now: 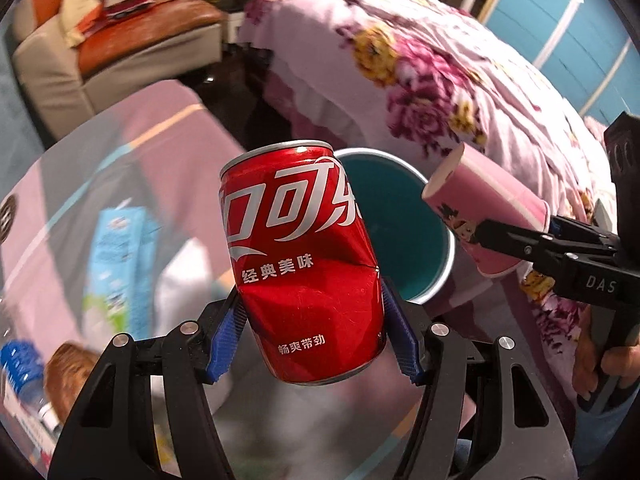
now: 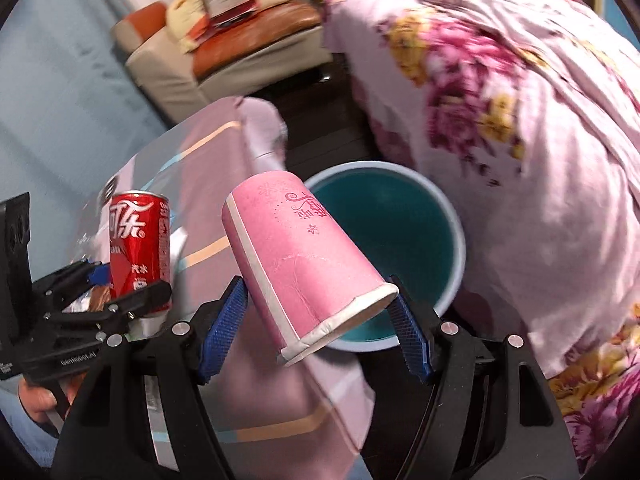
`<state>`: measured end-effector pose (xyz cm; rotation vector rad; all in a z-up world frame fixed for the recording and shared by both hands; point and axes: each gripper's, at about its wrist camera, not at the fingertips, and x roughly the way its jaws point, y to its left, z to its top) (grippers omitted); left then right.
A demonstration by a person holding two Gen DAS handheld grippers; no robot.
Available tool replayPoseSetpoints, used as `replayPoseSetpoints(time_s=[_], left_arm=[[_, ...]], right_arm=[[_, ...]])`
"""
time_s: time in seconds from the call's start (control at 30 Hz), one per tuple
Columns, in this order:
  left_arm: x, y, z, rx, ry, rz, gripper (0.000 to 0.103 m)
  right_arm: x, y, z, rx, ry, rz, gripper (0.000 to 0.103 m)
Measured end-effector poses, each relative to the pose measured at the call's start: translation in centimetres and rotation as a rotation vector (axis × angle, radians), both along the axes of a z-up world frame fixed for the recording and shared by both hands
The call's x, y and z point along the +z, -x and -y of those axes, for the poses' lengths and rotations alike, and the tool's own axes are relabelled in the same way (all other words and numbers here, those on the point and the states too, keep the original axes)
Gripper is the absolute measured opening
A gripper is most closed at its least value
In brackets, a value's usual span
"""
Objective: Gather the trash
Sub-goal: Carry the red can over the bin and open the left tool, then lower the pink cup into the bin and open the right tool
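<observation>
A dented red cola can [image 1: 300,248] fills the middle of the left wrist view, with my left gripper [image 1: 312,312] shut on its lower half, blue pads on both sides. Behind it stands a round teal bin [image 1: 404,216] with a pale rim. At the right, my right gripper [image 1: 520,228] is shut on a pink paper cup [image 1: 484,204]. In the right wrist view that pink cup [image 2: 296,248] sits tilted, mouth toward me, between the pads of my right gripper [image 2: 316,292], above the edge of the bin [image 2: 400,220]. The can [image 2: 136,232] and left gripper [image 2: 120,284] are at the left.
A table under a pink striped cloth [image 2: 224,152] lies left of the bin, with a light blue carton [image 1: 120,256] and a water bottle [image 1: 24,380] on it. A bed with a floral cover [image 1: 440,80] rises to the right. A beige seat with an orange cushion [image 1: 120,40] stands behind.
</observation>
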<state>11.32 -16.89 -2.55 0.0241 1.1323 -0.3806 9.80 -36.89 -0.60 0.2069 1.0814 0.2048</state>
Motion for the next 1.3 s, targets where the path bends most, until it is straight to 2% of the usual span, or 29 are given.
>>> replayPoseSetpoints(time_s=[0.27, 0.57, 0.63, 0.67, 0.7, 1.1, 1.3], left_arm=[[-2.8, -2.7, 5.8, -0.093, -0.005, -0.059, 0.065], [-5.0, -4.3, 7.9, -0.124, 0.002, -0.101, 0.066], [-5.1, -4.4, 8.0, -0.131, 0.001, -0.099, 0.07], [-5.0, -4.3, 8.1, -0.131, -0.002, -0.093, 0.076], [-4.9, -4.3, 8.0, -0.126, -0.011, -0.08, 0.082], [-3.1, -3.6, 3.6, -0.032, -0.026, -0.053, 0.082], [-2.3, -3.2, 0.8, 0.02, -0.002, -0.057, 0.082]], right_arm=[[-1.5, -0.8, 4.7, -0.106, -0.008, -0.015, 0.068], [-2.1, -1.6, 7.1, -0.158, -0.005, -0.026, 0.069], [-2.2, -1.8, 7.3, -0.164, -0.002, -0.03, 0.069], [-2.2, -1.9, 7.4, -0.166, -0.002, -0.032, 0.069], [-2.3, -2.0, 7.4, -0.166, 0.0, -0.036, 0.069], [-3.3, -2.7, 5.3, -0.142, 0.008, -0.065, 0.07], [-4.3, -3.1, 3.6, -0.118, 0.039, -0.099, 0.074]])
